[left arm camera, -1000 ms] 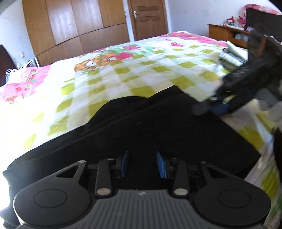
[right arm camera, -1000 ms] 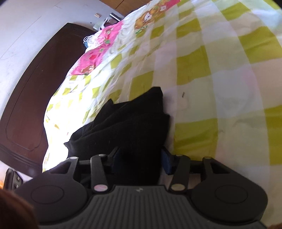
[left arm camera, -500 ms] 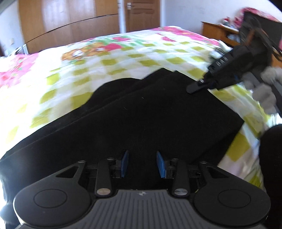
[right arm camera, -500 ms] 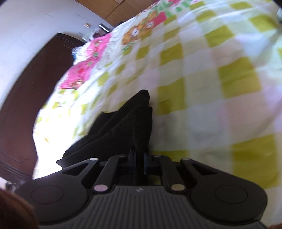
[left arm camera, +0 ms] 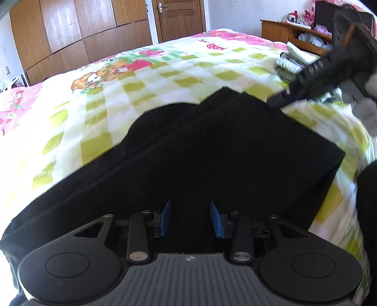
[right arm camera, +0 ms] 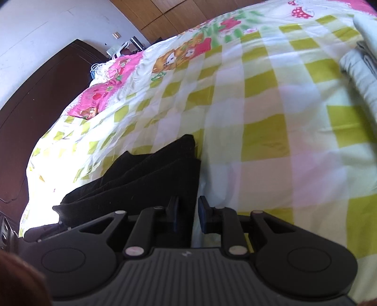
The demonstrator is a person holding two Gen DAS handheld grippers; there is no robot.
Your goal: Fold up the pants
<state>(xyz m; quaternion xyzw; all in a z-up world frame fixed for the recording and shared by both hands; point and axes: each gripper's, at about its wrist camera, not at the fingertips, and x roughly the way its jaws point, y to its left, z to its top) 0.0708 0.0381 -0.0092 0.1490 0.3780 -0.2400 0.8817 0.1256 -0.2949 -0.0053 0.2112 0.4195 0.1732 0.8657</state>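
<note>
The black pants (left arm camera: 212,150) lie folded in layers on the checked bedsheet (left arm camera: 146,77). My left gripper (left arm camera: 190,219) is open, its blue pads just above the near part of the pants. My right gripper (right arm camera: 187,213) is open with a small gap, at the right edge of the pants (right arm camera: 150,179), with black cloth between its fingers. The right gripper also shows in the left wrist view (left arm camera: 278,100), its tips at the far right edge of the pants.
Folded pale clothes (left arm camera: 292,62) lie on the bed at the far right; they also show in the right wrist view (right arm camera: 360,68). A wooden wardrobe (left arm camera: 82,30), a door (left arm camera: 181,18) and a side table (left arm camera: 294,35) stand behind. A dark headboard (right arm camera: 35,110) is at the left.
My right gripper was open, shut on the pants edge half a second ago, and has now opened a little. The left gripper stayed open over the pants.
</note>
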